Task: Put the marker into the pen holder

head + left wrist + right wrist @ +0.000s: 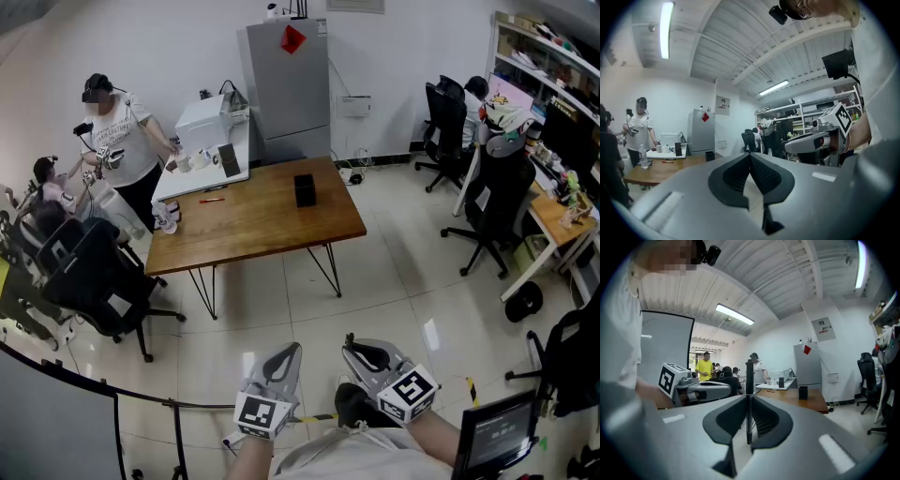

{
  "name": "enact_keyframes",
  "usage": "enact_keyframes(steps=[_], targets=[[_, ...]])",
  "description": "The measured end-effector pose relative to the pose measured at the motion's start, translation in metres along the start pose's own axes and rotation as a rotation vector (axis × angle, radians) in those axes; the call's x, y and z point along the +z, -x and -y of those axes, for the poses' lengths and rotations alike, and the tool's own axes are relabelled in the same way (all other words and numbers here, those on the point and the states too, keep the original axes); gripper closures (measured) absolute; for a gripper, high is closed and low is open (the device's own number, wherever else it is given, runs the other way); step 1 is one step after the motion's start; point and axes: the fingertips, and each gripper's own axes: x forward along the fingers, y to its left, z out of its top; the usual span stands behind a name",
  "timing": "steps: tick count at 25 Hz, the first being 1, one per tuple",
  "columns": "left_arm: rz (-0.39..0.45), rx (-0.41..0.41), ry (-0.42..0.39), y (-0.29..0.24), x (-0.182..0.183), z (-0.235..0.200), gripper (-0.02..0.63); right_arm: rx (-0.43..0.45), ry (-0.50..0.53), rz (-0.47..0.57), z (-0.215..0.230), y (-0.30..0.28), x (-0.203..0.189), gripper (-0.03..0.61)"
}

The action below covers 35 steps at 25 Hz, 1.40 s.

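Observation:
The black pen holder (305, 190) stands on the far side of the wooden table (253, 225), well away from me; it also shows small in the right gripper view (803, 392) and the left gripper view (709, 155). Both grippers are held low, close to my body. My right gripper (361, 354) is shut on a thin black marker (749, 376), which stands upright between its pads and sticks out past the tips. My left gripper (287, 362) is shut with nothing in it; its pads (761, 171) meet.
A red pen (212, 199) lies on the table's left part, a water bottle (167, 216) at its left corner. Black office chairs stand at left (89, 272) and right (492, 206). A grey fridge (289, 80) and a white side table (206, 155) are behind. People stand at the far left.

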Motion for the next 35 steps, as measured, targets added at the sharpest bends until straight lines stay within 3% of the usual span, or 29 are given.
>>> enact_keyframes(steps=[9,17,21,28,35], targets=[[-0.007,0.011,0.021,-0.083,-0.010,-0.061,0.601,0.054,-0.002,-0.005,0.072,-0.083,0.007,0.541],[0.025,0.063,-0.031,-0.196,0.018,-0.150,0.601,0.112,0.037,0.012,0.178,-0.173,0.044,0.541],[0.044,0.075,-0.024,-0.241,0.034,-0.178,0.601,0.102,0.016,0.021,0.227,-0.203,0.058,0.541],[-0.006,0.029,-0.034,-0.293,0.015,-0.213,0.601,0.088,-0.023,-0.003,0.273,-0.254,0.061,0.541],[-0.007,-0.049,-0.012,-0.359,0.014,-0.280,0.601,-0.046,-0.067,-0.025,0.341,-0.327,0.065,0.541]])
